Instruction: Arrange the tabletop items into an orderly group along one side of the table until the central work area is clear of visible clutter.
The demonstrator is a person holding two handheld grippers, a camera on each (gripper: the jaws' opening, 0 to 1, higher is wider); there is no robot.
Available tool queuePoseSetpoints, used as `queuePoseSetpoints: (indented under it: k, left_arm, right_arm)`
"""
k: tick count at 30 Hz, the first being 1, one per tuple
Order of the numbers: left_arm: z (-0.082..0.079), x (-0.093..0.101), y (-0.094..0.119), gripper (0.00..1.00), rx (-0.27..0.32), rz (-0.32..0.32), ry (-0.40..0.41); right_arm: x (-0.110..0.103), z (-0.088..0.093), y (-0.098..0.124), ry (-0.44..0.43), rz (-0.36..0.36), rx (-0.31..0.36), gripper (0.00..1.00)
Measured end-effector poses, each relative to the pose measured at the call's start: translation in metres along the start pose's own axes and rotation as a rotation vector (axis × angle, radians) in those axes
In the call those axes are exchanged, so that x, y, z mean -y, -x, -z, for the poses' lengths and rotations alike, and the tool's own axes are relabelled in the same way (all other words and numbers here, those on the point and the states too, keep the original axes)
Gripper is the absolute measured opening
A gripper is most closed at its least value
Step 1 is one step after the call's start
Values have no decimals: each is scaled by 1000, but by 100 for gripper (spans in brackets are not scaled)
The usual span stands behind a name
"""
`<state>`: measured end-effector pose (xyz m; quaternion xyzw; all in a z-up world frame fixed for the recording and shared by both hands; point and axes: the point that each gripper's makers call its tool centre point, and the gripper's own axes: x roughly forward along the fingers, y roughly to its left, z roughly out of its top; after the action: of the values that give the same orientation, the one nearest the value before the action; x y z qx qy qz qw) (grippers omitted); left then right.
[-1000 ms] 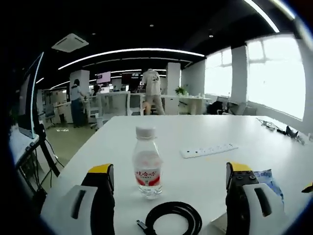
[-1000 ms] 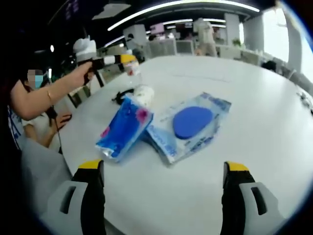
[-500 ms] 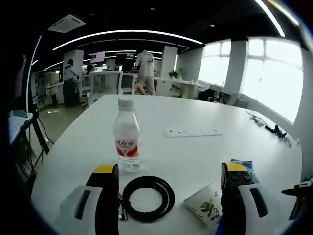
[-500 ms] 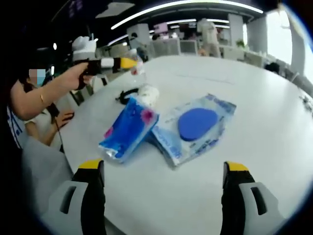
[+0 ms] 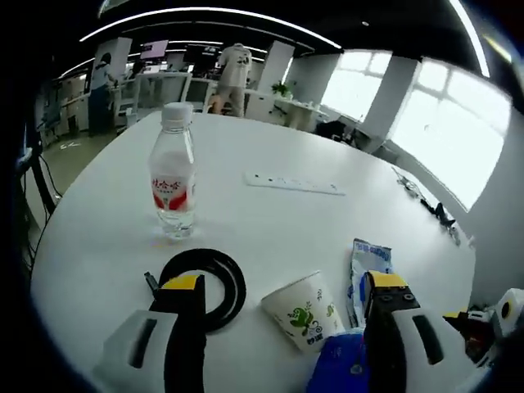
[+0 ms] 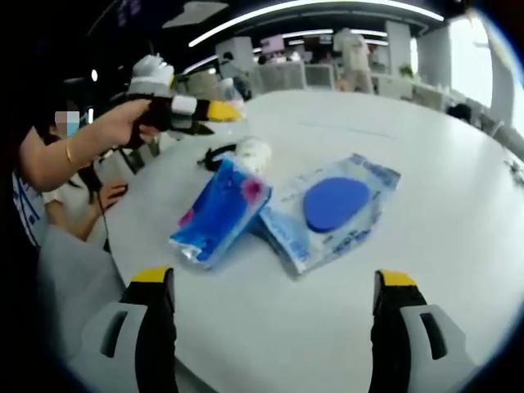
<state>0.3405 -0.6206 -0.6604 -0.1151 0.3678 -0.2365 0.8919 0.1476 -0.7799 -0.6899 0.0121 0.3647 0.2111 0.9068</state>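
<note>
Seen along the left gripper [image 5: 282, 282], whose yellow-tipped jaws stand spread with nothing between them, a clear plastic water bottle with a white cap and red label [image 5: 173, 182] stands upright on the white round table [image 5: 270, 221]. Nearer the jaws lies a coiled black cable [image 5: 206, 274], and just beside it, to the right, a white paper cup with green print [image 5: 307, 309] rests on its side. A white power strip [image 5: 293, 182] lies farther back, well apart from the bottle. Beyond the right jaw a blue-and-white plastic packet [image 5: 366, 266] shows in part. In the right gripper view, the right gripper [image 6: 274, 282] is likewise released, its jaws wide apart above bare tabletop. Ahead of it a glossy blue plastic pouch with a pink mark [image 6: 219, 214] lies overlapping the edge of a clear bag holding a round blue pad [image 6: 334, 206]. The cup and cable lie just behind the pouch. At upper left a person's hand [image 6: 127, 124] holds the left gripper above the table edge.
</note>
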Motion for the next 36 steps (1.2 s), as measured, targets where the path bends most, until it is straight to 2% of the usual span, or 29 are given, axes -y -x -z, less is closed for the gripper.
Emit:
queuePoseSetpoints:
  k: [1, 3, 4, 7, 14, 21, 23, 26, 31, 33, 36]
  left_arm:
    - [3, 4, -1, 76, -24, 19, 39]
    - [4, 3, -4, 74, -39, 7, 21]
    - [7, 1, -5, 72, -65, -8, 2]
    - [13, 4, -9, 70, -106, -1, 51]
    - [30, 5, -21, 63, -199, -5, 112]
    - [31, 9, -30, 58, -222, 6, 126]
    - [33, 10, -31, 59, -231, 10, 135]
    - [39, 12, -34, 56, -253, 19, 169]
    - [47, 14, -38, 54, -283, 18, 177]
    - [49, 17, -40, 54, -289, 26, 215]
    - [53, 16, -42, 50, -302, 13, 195]
  right_arm:
    - [-1, 1, 0, 2, -5, -4, 100]
    - [-2, 3, -1, 2, -8, -12, 100]
    - [-2, 4, -1, 3, -9, -16, 100]
    - [-4, 5, -2, 2, -14, -20, 100]
    - [-5, 9, -4, 3, -12, -32, 99]
    - [-4, 11, -2, 0, -7, -28, 100]
    - [-3, 10, -1, -4, -4, -23, 100]
    - [-3, 10, -1, -25, -14, -19, 100]
    - [-2, 10, -1, -26, -9, -17, 99]
    - [-3, 10, -2, -40, -13, -11, 99]
    - [-2, 9, -2, -37, -10, -10, 99]
